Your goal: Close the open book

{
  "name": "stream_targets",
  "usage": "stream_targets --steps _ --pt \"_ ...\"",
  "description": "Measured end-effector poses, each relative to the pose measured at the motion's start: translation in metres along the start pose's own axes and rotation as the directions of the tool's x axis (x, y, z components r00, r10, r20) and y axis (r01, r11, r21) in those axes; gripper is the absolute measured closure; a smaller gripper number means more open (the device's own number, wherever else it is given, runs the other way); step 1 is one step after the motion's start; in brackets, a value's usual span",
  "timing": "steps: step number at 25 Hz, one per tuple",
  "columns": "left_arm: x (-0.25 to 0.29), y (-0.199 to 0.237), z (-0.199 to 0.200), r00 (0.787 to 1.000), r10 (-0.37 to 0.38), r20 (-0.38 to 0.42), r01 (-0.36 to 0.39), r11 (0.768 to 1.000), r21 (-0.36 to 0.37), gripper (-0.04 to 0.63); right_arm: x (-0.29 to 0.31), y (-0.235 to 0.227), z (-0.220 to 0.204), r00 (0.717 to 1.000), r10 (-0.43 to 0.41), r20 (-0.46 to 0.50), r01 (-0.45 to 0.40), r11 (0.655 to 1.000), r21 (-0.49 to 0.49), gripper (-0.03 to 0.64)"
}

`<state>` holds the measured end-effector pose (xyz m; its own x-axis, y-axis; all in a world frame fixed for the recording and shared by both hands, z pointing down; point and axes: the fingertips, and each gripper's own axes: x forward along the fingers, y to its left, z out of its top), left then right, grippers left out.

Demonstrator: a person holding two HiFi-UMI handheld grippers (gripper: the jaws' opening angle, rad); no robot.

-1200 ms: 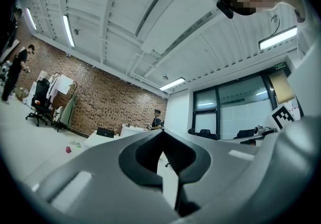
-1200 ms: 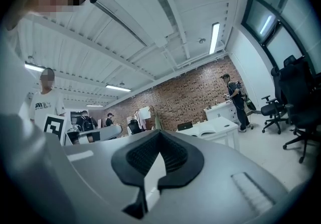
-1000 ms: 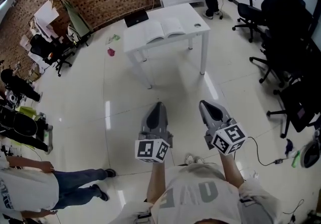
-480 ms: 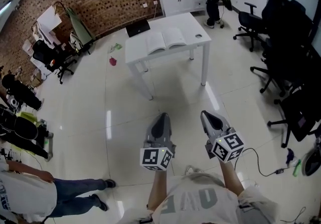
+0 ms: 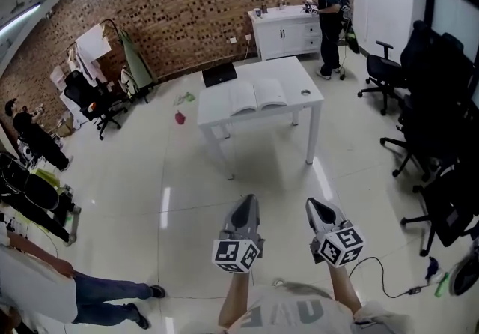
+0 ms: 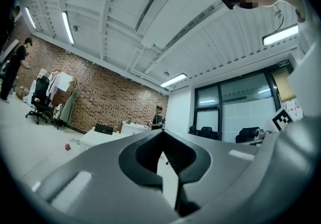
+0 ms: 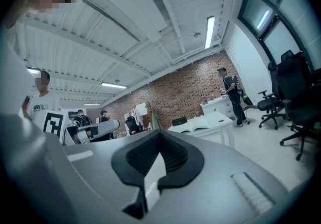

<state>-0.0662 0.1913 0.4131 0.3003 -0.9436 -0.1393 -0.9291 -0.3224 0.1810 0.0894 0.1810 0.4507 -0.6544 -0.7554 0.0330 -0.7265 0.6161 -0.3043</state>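
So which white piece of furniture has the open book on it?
The legged white table in mid-floor, where the open book lies; the white cabinet stands against the brick wall.

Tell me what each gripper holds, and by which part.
Nothing is held. The left gripper and the right gripper are both shut and empty. The book lies open on the table, well ahead of them.

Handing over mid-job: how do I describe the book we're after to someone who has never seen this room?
In front of the brick wall a white table stands alone on the floor. The book lies open on it, pale pages up, unlike the black laptop and small round object either side.
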Motion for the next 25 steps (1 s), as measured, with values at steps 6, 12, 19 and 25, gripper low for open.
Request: stream_targets --steps 6,12,19,25 --pt "0.008 -0.014 -0.006 1.000 -0.005 -0.004 0.005 1.000 0.008 0.579 -0.005 -0.009 0.004 0.999 0.044 0.002 -0.044 0.999 0.005 0.614" --pt "0.011 -0.026 -0.013 1.000 -0.001 0.001 0.001 1.000 -0.010 0.579 -0.008 -0.018 -0.009 0.998 0.068 -0.017 -0.068 0.998 0.010 0.614" --pt "0.019 0.005 -0.033 0.998 0.056 -0.025 -0.057 0.998 -0.037 0.578 0.029 -0.015 -0.032 0.987 0.147 -0.071 -0.144 0.988 0.046 0.614" --pt "0.079 0.076 -0.044 0.996 0.087 -0.032 -0.090 0.991 -0.097 0.580 0.112 -0.016 -0.036 0.968 0.204 -0.147 -0.218 0.972 -0.087 0.621"
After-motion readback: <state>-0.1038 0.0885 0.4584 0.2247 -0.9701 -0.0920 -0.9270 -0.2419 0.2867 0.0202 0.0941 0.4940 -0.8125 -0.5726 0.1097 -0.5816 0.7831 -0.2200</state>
